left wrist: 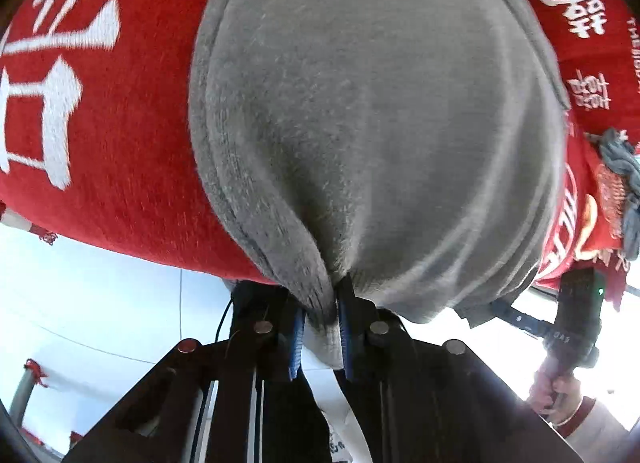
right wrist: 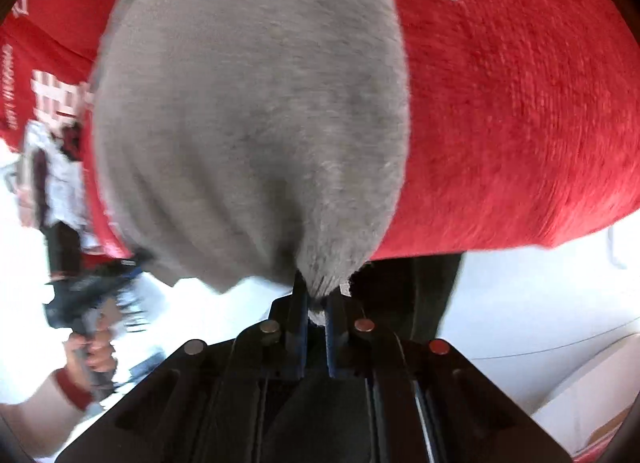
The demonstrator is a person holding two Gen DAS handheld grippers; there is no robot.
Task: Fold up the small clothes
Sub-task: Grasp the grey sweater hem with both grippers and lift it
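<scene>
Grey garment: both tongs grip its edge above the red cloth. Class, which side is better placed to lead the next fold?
Neither clearly. The left tongs and right tongs each pinch the grey garment's edge, bunched alike; they should probably move together.

The red cloth (left wrist: 132, 135) carries large white Chinese characters, cropped and unreadable at the left, with smaller 囍 and 喜喜 signs at the right. A thin line of Latin capitals beside them begins "THE" and blurs. The right wrist view's white marks are unreadable.

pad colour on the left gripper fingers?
Blue pads, clamped on the grey fleece garment; left wrist view.
</scene>
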